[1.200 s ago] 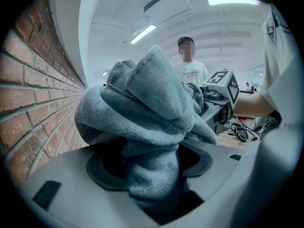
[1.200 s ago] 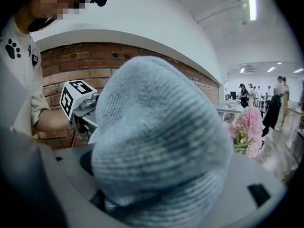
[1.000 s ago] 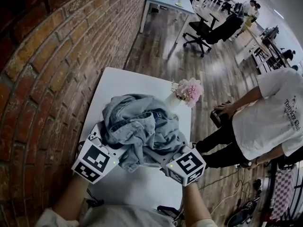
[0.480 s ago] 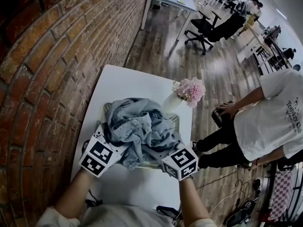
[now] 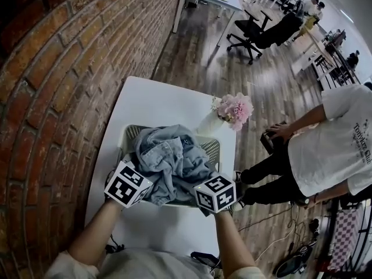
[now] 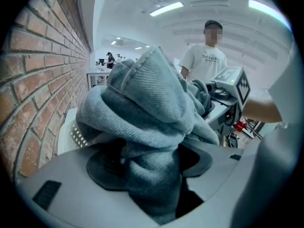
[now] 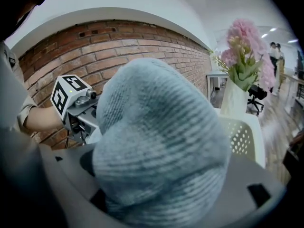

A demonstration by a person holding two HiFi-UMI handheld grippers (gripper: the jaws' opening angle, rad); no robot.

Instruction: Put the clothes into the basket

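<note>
A bundle of light blue denim clothes (image 5: 172, 160) fills a white perforated basket (image 5: 131, 133) on a white table (image 5: 152, 99). My left gripper (image 5: 135, 182) is shut on the near left side of the bundle, and a thick fold of denim (image 6: 153, 127) is squeezed between its pads. My right gripper (image 5: 210, 189) is shut on the near right side, where a rounded wad of the fabric (image 7: 159, 141) covers its jaws. The basket's holed wall shows beside the cloth (image 6: 76, 133) and behind it (image 7: 243, 136). The fingertips of both grippers are hidden by cloth.
A white vase of pink flowers (image 5: 231, 111) stands just behind the basket's far right corner. A brick wall (image 5: 52, 92) runs along the table's left edge. A person in a white T-shirt (image 5: 334, 141) stands to the right of the table. Office chairs and desks are farther back.
Both grippers have carried the denim bundle forward and down into the basket. The basket's far rim, covered a second ago, now shows.
</note>
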